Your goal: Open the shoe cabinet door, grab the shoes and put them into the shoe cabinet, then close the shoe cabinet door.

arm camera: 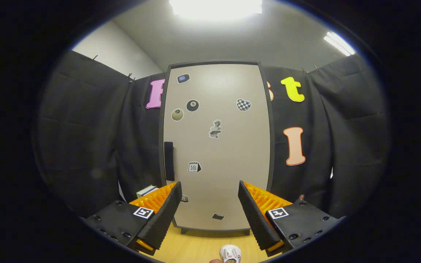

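**Fingers spread wide before a closed shoe cabinet**

The gripper [209,190] is seen with its two fingers [166,213] held wide apart, and nothing is gripped between them. Through the gap between the fingers the lower part of the shoe cabinet door [216,146] is seen, and beneath it a strip of the wooden desk [196,246].

A small white shoe [230,253] with red marks is found on the desk, low between the fingers and nearer to the right one, on the near side of the cabinet; only part of it is visible.

The shoe cabinet stands upright on the desk, straight ahead of and beyond the fingers. Its pale door is shut, flush within a dark frame. A dark vertical handle [169,161] is set on the door's left edge, above the left finger. Several stickers [215,129] are scattered over the door's face.

Just left of the cabinet's foot, behind the left fingertip, a stack of what appear to be books [147,190] is partly seen. Black cloth [86,138] hangs behind the cabinet on both sides, and a bright ceiling light [216,7] is seen above.
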Demonstrator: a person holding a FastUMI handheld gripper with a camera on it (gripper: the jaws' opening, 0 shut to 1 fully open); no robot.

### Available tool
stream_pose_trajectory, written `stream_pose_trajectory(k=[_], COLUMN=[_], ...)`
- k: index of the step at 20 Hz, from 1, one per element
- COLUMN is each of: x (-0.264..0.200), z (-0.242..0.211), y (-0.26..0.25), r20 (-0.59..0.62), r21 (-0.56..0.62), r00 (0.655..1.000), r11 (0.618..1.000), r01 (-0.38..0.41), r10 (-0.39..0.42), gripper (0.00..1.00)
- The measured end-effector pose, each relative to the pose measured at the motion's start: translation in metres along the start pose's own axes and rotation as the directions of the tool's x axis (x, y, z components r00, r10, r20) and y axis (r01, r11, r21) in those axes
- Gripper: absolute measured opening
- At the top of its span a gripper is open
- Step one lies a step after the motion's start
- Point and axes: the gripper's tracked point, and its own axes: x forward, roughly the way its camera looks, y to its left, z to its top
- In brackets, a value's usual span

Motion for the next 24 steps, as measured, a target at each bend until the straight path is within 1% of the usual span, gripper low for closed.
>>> stream_pose_trajectory(k=[2,4,6,10,15,18,24], x=[0.020,0.039,0.058,0.095,0.137,0.160,0.200], z=[0.001,0.006,0.015,0.024,0.008,-0.003,-0.021], y=[-0.001,0.008,0.015,0.047,0.090,0.110,0.127], r20=[-0.019,-0.024,-0.016,0.006,-0.052,-0.068,-0.108], r21=[-0.008,-0.001,-0.007,-0.037,-0.058,-0.045,-0.034], r00=[1.000,1.000,1.000,0.998,0.993,0.990,0.989], r11=[1.000,1.000,1.000,0.998,0.992,0.991,0.994], r01=[0.013,0.005,-0.012,-0.059,-0.112,-0.129,-0.103], r10=[-0.013,-0.005,0.012,0.060,0.109,0.126,0.099], gripper=[0.97,0.97,0.97,0.97,0.97,0.97,0.97])
